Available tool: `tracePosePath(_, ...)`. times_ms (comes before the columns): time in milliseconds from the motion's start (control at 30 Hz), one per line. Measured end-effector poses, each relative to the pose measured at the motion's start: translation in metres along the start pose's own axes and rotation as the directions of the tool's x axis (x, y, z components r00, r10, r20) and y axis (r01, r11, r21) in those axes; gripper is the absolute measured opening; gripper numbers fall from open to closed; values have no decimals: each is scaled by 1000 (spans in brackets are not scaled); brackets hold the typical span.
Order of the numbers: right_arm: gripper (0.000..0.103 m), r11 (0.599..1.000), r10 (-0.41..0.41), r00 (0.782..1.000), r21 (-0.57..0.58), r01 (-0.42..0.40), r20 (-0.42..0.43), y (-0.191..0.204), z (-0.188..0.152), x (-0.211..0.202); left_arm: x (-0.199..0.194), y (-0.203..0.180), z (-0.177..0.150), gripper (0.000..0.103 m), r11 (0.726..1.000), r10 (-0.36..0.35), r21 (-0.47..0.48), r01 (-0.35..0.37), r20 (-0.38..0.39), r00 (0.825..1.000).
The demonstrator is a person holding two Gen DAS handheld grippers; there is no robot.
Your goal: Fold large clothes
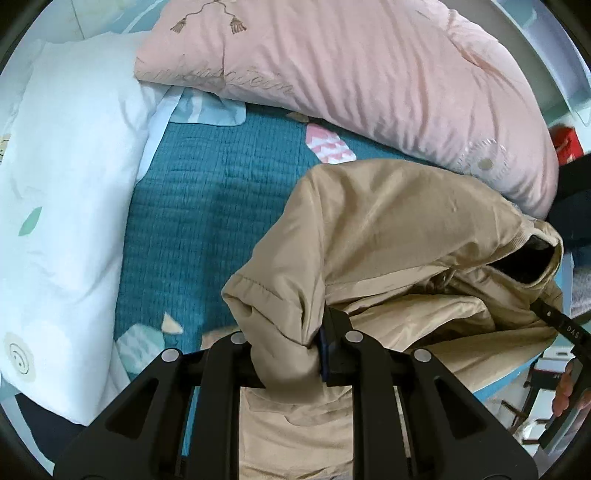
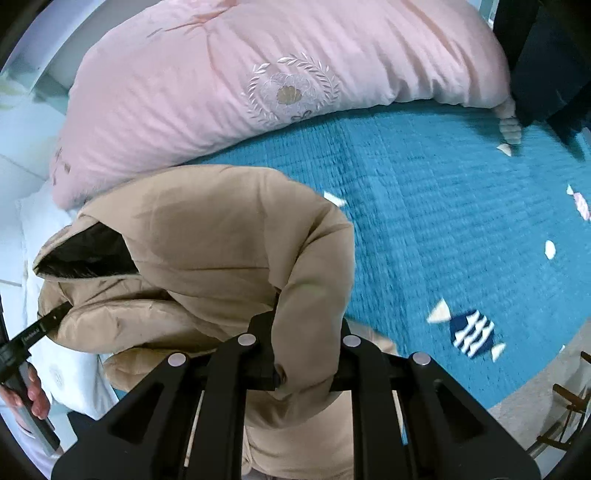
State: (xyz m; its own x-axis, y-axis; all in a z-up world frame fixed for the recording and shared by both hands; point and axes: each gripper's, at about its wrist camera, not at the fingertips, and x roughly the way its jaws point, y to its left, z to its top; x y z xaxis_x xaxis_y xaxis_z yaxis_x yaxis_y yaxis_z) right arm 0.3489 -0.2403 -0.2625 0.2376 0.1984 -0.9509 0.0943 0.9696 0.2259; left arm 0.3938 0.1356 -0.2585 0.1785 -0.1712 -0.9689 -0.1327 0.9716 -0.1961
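Below, tan jacket [image 1: 388, 229] bunched above teal bed [image 1: 207, 192], beside pink duvet [image 1: 351, 66] and white pillow [image 1: 66, 184]. Left gripper [image 1: 295, 347] nearly closed, pinching a fold of jacket; right gripper [image 2: 306, 354] likewise clamped on another fold. Dark lining [image 2: 88, 251] exposed at collar opening; hand [image 2: 33, 398] visible at frame edge.

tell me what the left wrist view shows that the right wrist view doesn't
Only the left wrist view shows the white pillow, the tassel embroidery on the pink quilt and a red object at the right edge. Only the right wrist view shows the blue striped fish patch and a dark garment. Both show the tan padded jacket pinched in a hand-held gripper, the pink quilt and the teal bedspread.
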Motion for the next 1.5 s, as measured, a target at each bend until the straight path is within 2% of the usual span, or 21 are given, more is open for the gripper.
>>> tracePosePath(200, 12, 1000, -9, 1000, -16, 9, 3, -1, -41, -16, -19, -3, -32, 16, 1000, 12, 21, -11, -17, 1000)
tracePosePath(567, 12, 997, -17, 1000, -74, 17, 11, -2, -106, -30, -37, -1, -105, 16, 997, 38, 68, -40, 28, 999)
tracePosePath(700, 13, 996, -13, 1000, -88, 15, 19, -6, -129, -29, -38, 3, -131, 17, 996, 25, 89, -31, 62, 998)
tracePosePath(800, 13, 995, -16, 1000, -99, 17, 19, -10, -149, -26, -34, 10, -154, 17, 996, 14, 84, -19, 61, 998)
tracePosePath(1067, 13, 994, -45, 999, -102, 42, -27, -29, -207, 3, -10, 31, -209, 18, 996, -66, 55, 67, -7, 998)
tracePosePath(1233, 14, 996, -49, 997, -81, 44, -62, -40, -227, 27, 7, 44, -232, 20, 994, -106, 16, 107, -31, 994)
tracePosePath(1500, 21, 996, -58, 995, -75, 52, -83, -48, -251, 45, 22, 49, -255, 26, 996, -86, 20, 87, -45, 995)
